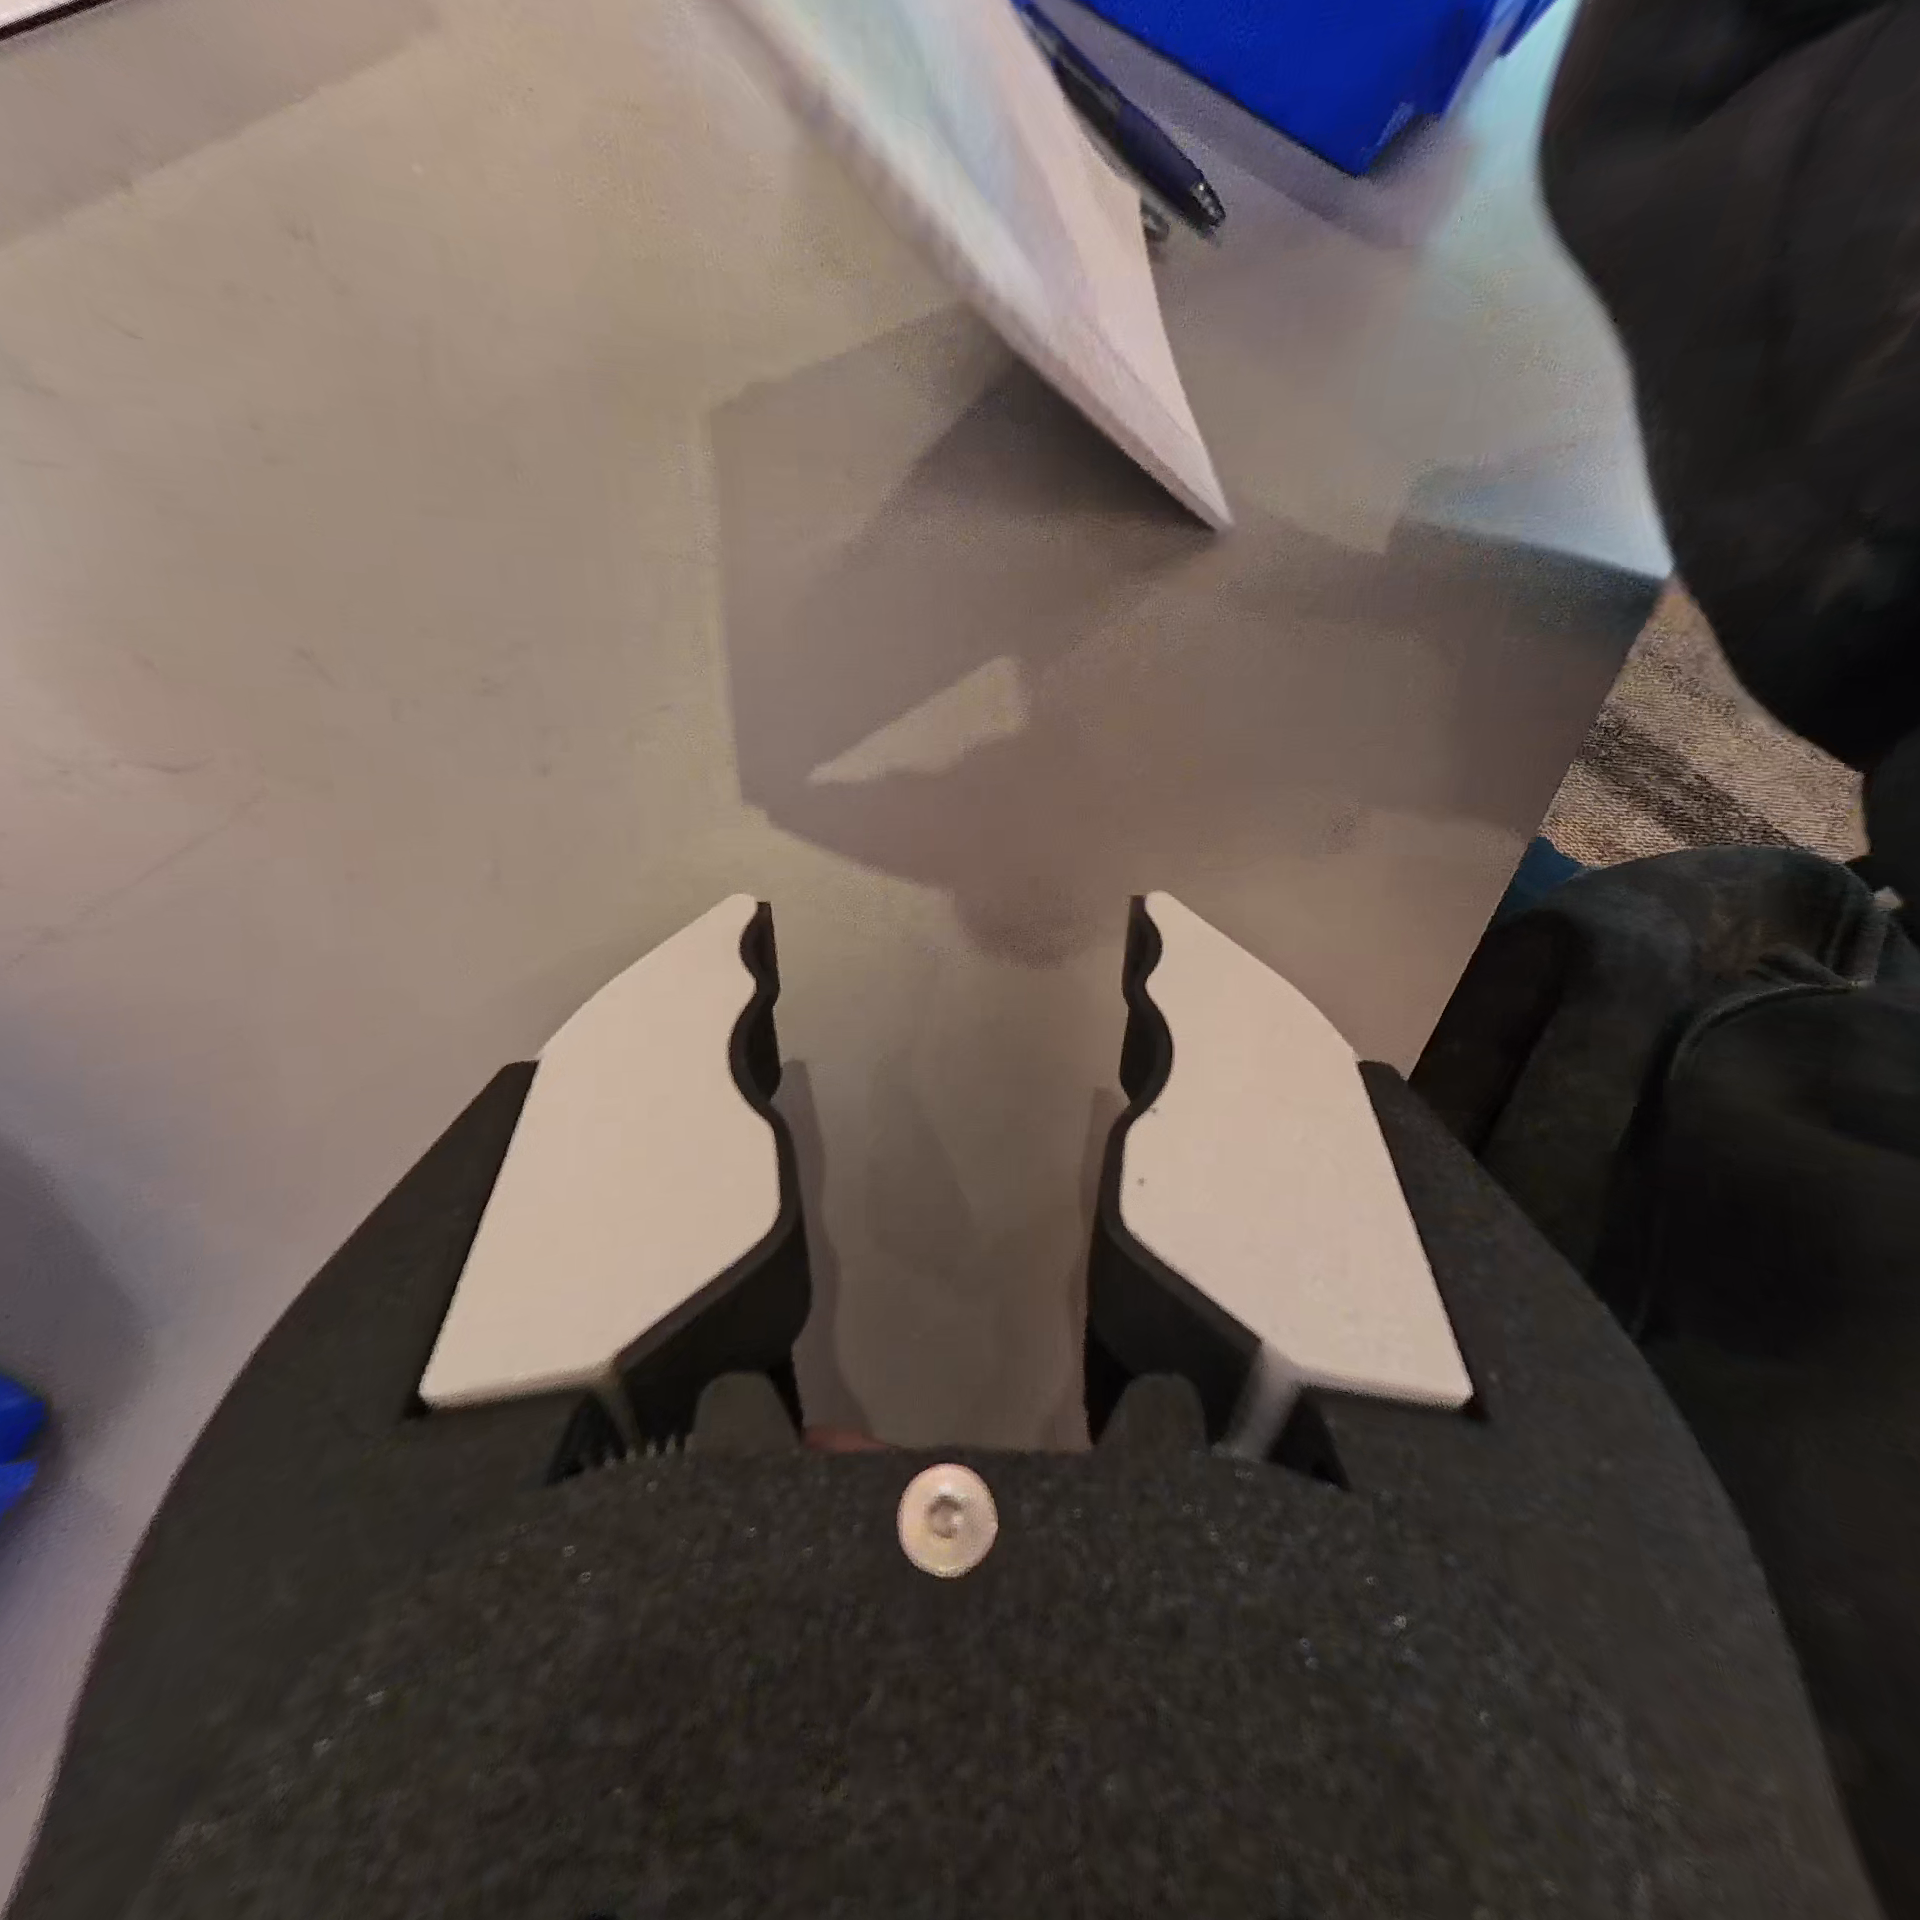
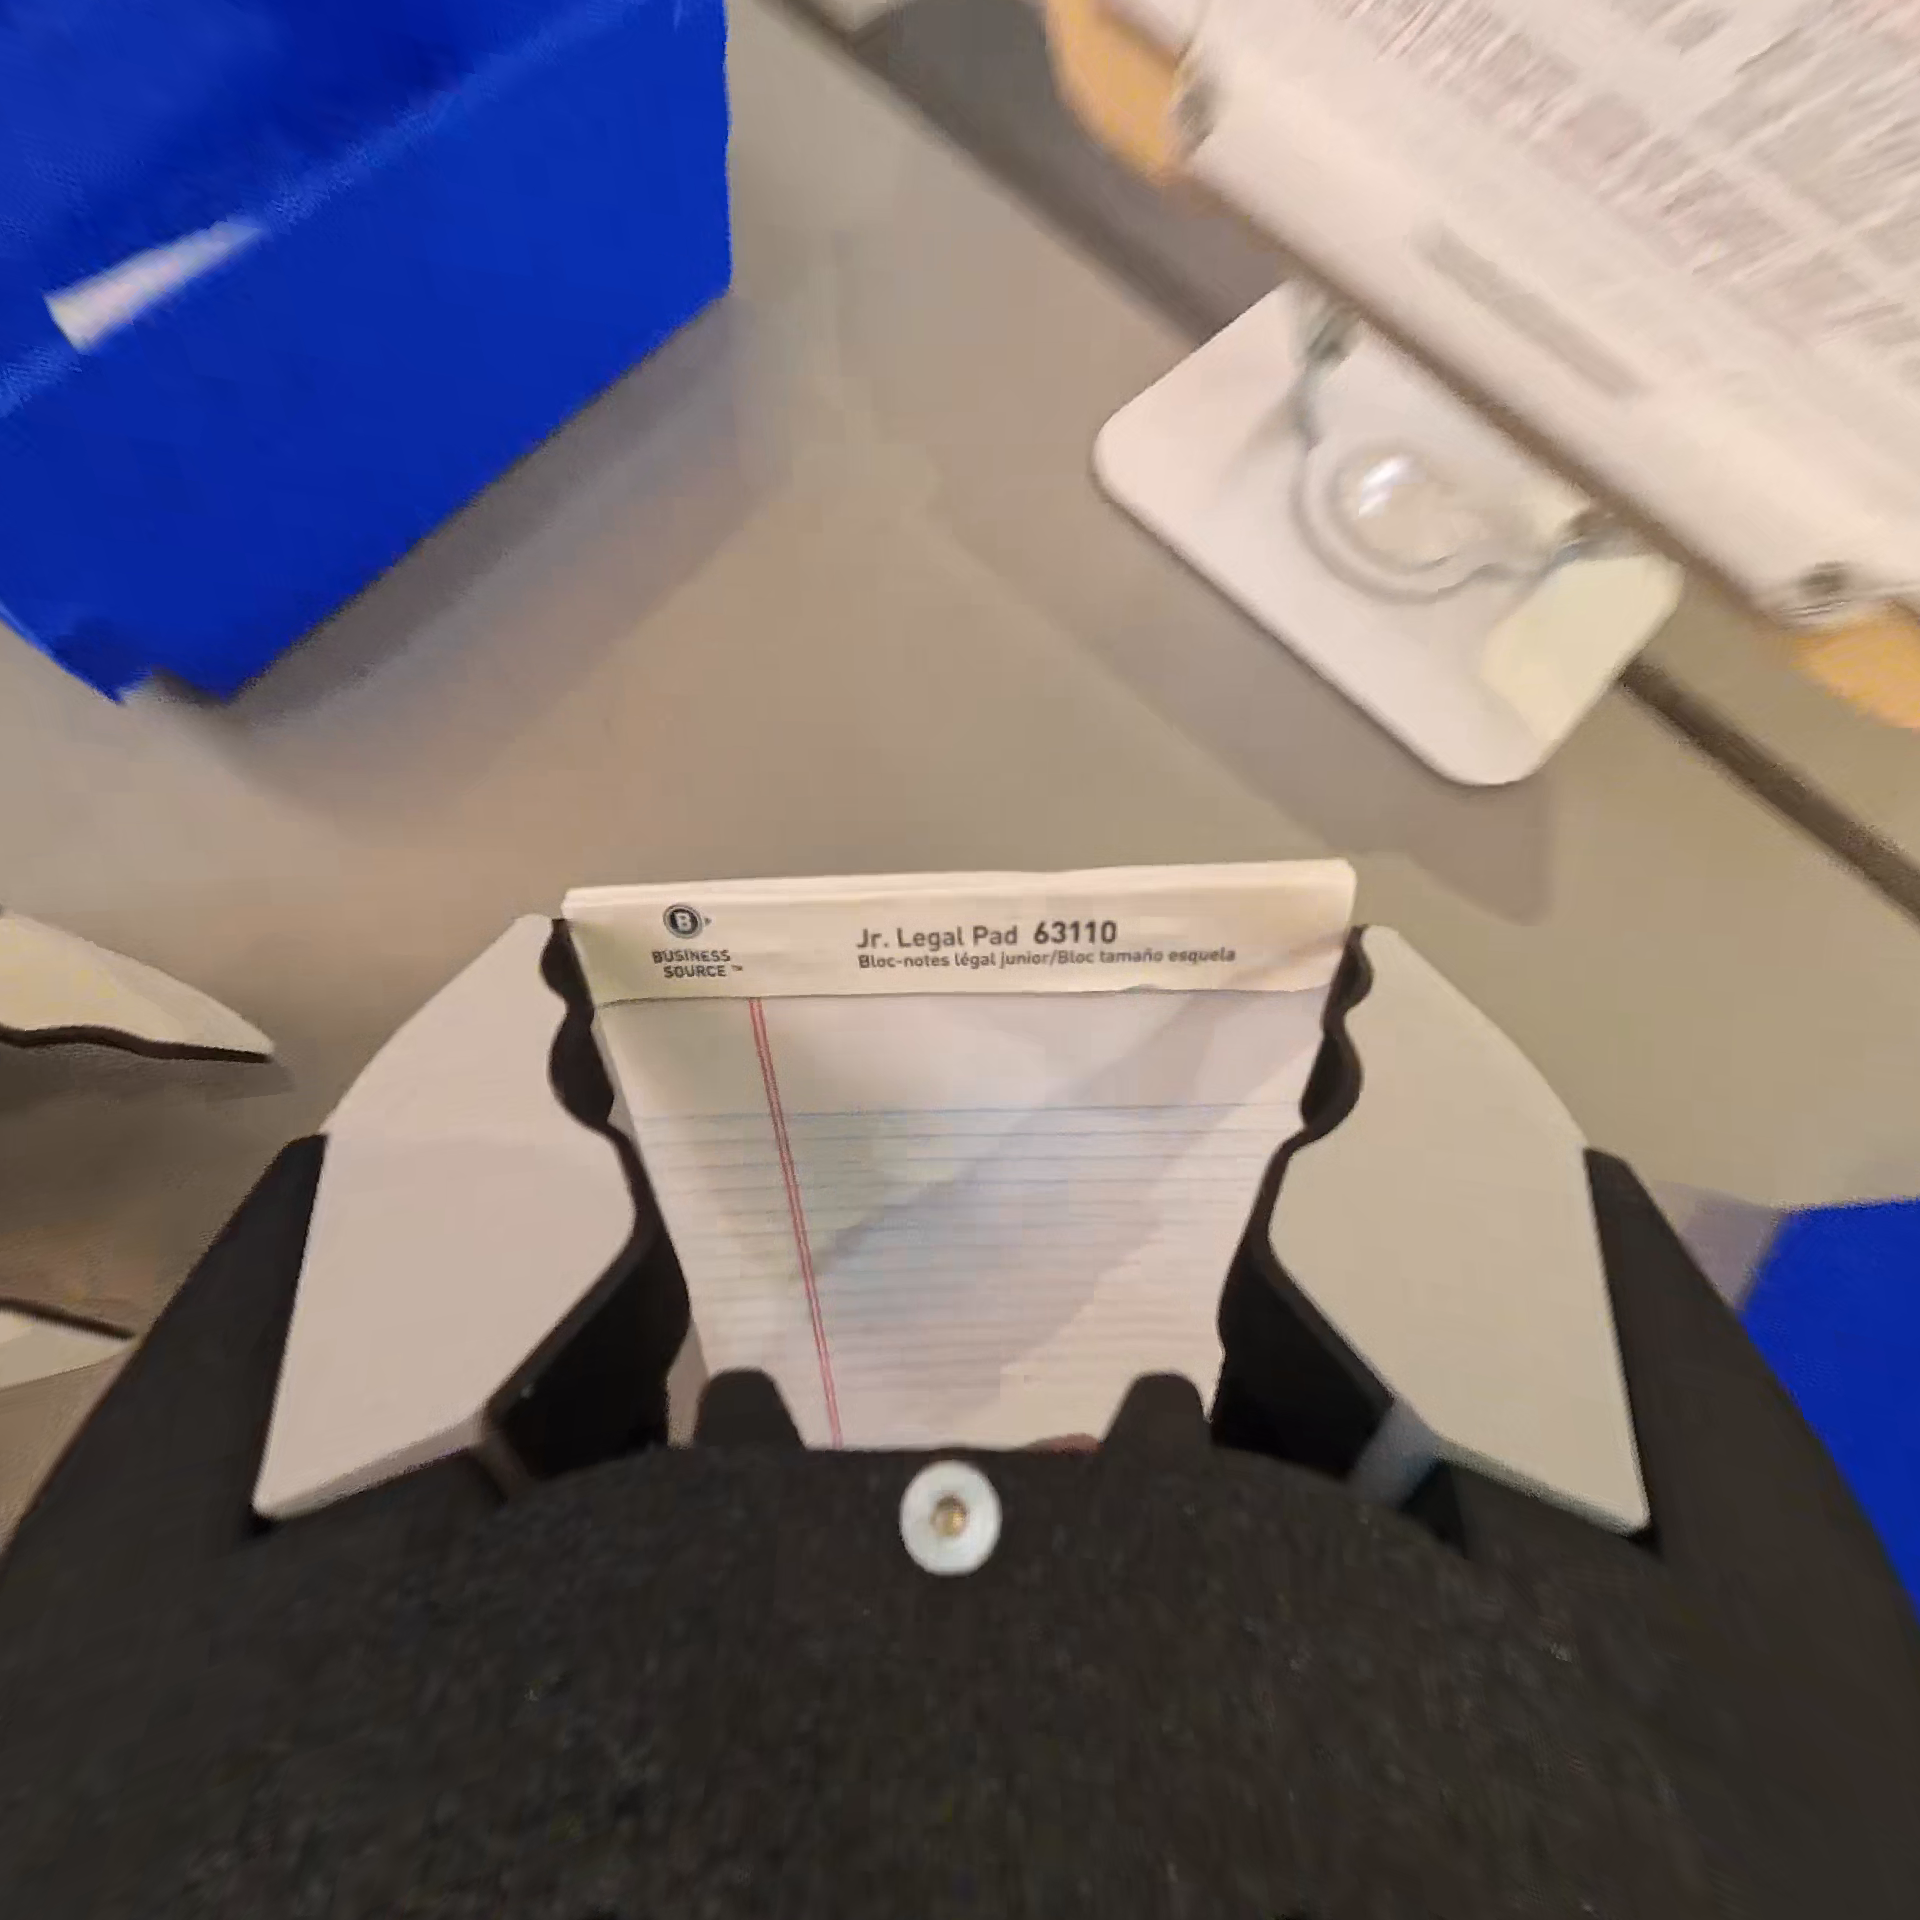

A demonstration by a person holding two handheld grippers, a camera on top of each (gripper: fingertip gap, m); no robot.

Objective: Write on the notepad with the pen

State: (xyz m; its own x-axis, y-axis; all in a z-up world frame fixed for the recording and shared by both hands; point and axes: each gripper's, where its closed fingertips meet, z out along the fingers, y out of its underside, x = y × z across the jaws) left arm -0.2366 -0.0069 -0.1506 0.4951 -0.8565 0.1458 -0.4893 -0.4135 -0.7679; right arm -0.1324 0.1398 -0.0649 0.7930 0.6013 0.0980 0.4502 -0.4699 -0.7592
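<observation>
Grey counter (image 1: 364,520). Right gripper (image 2: 951,997) jaws wide, clamping pad (image 2: 956,1143) by its side edges, long axis along fingers. Left gripper (image 1: 951,987) jaws narrow, empty. Pen (image 1: 1132,135) at 12–1 o'clock, well apart, axis diagonal; left gripper looks better placed.

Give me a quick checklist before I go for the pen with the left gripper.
1. Left gripper open and empty: ok.
2. Pen in view, lying ungrasped on the table: ok.
3. Right gripper clamping the notepad across its width: ok.
4. Notepad flat on the table for writing: not ok, it looks raised and tilted.
5. Pen tip extended: cannot tell.
</observation>
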